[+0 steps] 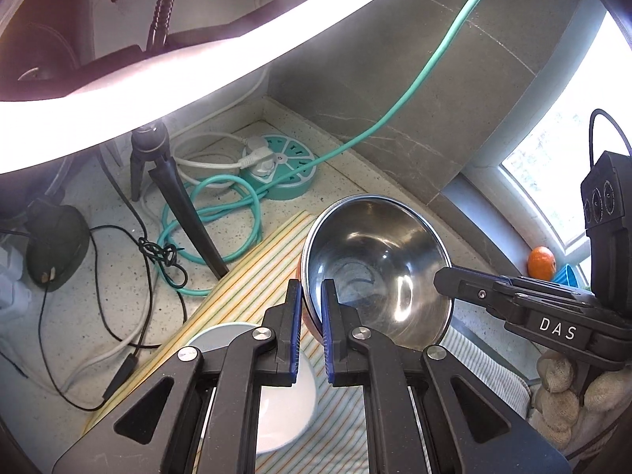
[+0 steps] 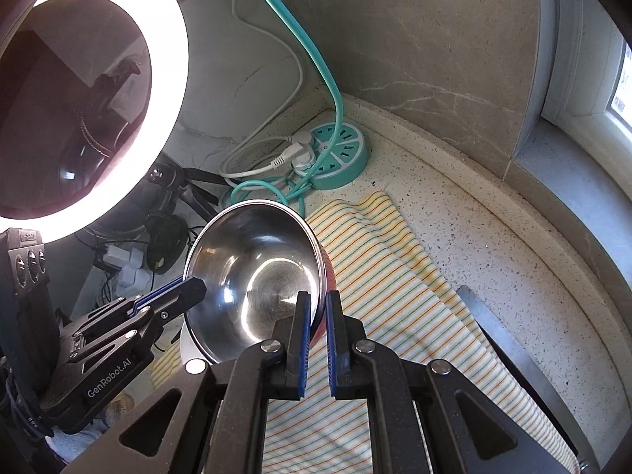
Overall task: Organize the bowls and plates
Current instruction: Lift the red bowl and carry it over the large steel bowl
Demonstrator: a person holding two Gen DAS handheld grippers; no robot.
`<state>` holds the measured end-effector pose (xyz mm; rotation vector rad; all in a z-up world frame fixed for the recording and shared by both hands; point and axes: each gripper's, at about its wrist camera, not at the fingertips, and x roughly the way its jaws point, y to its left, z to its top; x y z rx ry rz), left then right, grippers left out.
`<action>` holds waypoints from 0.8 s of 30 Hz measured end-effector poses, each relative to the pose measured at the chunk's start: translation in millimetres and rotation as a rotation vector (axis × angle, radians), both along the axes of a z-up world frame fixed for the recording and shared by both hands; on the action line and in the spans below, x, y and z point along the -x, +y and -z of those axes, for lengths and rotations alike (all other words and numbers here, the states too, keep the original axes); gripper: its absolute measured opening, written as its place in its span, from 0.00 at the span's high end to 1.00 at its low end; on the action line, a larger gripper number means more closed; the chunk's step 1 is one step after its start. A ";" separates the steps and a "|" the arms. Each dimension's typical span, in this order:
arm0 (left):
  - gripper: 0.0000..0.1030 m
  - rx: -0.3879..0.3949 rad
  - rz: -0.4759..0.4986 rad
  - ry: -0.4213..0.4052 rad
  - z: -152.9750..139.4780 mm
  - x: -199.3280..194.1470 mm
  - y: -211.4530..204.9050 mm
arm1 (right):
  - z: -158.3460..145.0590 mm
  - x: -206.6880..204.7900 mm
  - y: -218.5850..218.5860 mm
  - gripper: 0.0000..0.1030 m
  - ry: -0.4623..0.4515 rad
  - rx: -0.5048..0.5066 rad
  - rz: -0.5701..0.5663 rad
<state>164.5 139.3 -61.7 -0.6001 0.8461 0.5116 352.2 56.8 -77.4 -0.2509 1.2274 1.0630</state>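
A steel bowl with an orange-red outside hangs tilted above a striped cloth, held from both sides. My left gripper is shut on its left rim, one finger inside and one outside. My right gripper is shut on the opposite rim of the steel bowl. In the left wrist view the right gripper reaches in from the right; in the right wrist view the left gripper comes in from the left. A white bowl rests on the cloth below my left fingers.
A lit ring light on a small tripod stands at the back left. A teal round power strip with teal and white cables lies in the corner by the grey wall. An orange sits on the window sill. A gloved hand holds the right gripper.
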 end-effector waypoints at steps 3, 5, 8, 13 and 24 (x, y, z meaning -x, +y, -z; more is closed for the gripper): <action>0.93 0.006 0.021 -0.020 -8.2 4.7 -2.9 | -11.0 6.1 -6.7 0.93 -0.017 -0.001 0.019; 0.93 0.010 0.038 -0.033 -13.3 7.8 -4.0 | -17.7 10.8 -11.7 0.93 -0.027 -0.001 0.033; 0.93 0.006 0.067 -0.045 -20.5 13.9 -7.0 | -26.1 19.1 -18.9 0.93 -0.034 -0.007 0.057; 0.93 0.006 0.110 -0.055 -27.2 28.0 -9.9 | -33.5 37.2 -28.6 0.93 -0.043 -0.007 0.098; 0.93 0.019 0.216 -0.062 -33.7 70.9 -17.7 | -43.7 94.1 -48.6 0.93 -0.046 -0.013 0.185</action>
